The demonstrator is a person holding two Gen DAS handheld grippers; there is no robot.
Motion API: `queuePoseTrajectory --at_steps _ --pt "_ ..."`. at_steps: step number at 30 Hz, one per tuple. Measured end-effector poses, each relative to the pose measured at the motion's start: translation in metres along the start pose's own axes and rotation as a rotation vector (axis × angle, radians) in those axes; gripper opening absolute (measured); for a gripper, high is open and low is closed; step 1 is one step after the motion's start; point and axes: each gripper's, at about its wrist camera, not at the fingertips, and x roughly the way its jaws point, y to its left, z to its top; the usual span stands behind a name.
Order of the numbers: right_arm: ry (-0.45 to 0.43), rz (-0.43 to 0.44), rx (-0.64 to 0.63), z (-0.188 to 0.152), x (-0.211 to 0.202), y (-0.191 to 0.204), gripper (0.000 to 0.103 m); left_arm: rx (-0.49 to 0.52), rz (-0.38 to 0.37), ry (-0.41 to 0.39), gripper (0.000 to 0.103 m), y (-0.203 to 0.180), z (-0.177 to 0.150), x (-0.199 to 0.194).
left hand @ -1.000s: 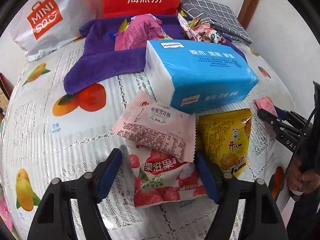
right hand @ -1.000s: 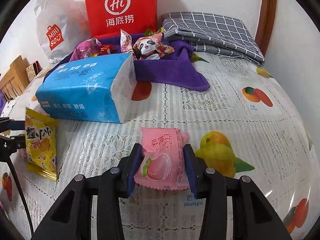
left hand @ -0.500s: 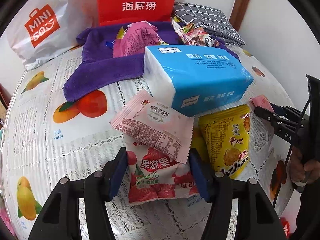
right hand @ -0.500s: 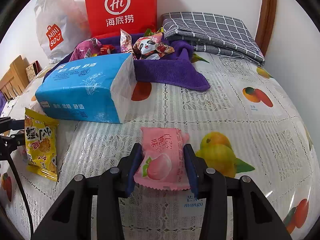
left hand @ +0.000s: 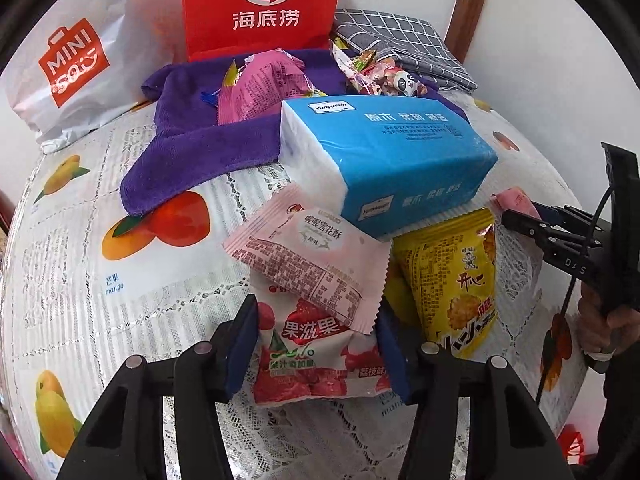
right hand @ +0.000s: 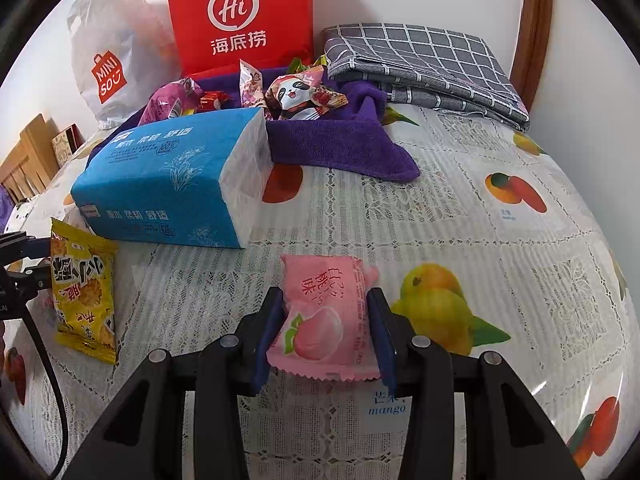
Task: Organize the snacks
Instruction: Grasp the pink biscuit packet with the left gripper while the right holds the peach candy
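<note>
Fruit-print tablecloth (right hand: 460,200), cluttered; our left gripper (left hand: 316,344) has just been closing on the red lychee pouch (left hand: 316,356); right gripper (right hand: 326,334) clamps the peach packet (right hand: 324,312), near edge. Risk: pale pink packet (left hand: 308,256) overlapping the pouch drags along or slides off on lifting.
</note>
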Motion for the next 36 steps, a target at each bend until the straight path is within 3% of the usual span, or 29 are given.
queuePoseTrajectory --at_steps 5,12,16,27,36 --pt "0.001 -0.016 0.004 0.001 -0.001 0.002 0.041 -0.012 -0.032 -0.011 0.052 0.005 -0.001 -0.007" --pt "0.007 0.054 0.059 0.007 -0.005 0.005 0.040 -0.010 -0.059 -0.034 0.052 0.007 0.002 -0.019" --pt "-0.014 0.073 0.060 0.013 -0.014 0.013 0.040 -0.036 -0.147 -0.040 0.052 0.009 0.003 -0.026" --pt "-0.079 0.133 0.049 0.030 -0.043 0.034 0.040 -0.038 -0.165 -0.085 0.052 0.004 0.006 -0.049" --pt "-0.114 0.134 0.029 0.037 -0.064 0.042 0.040 -0.071 -0.172 -0.103 0.052 0.008 0.009 -0.065"
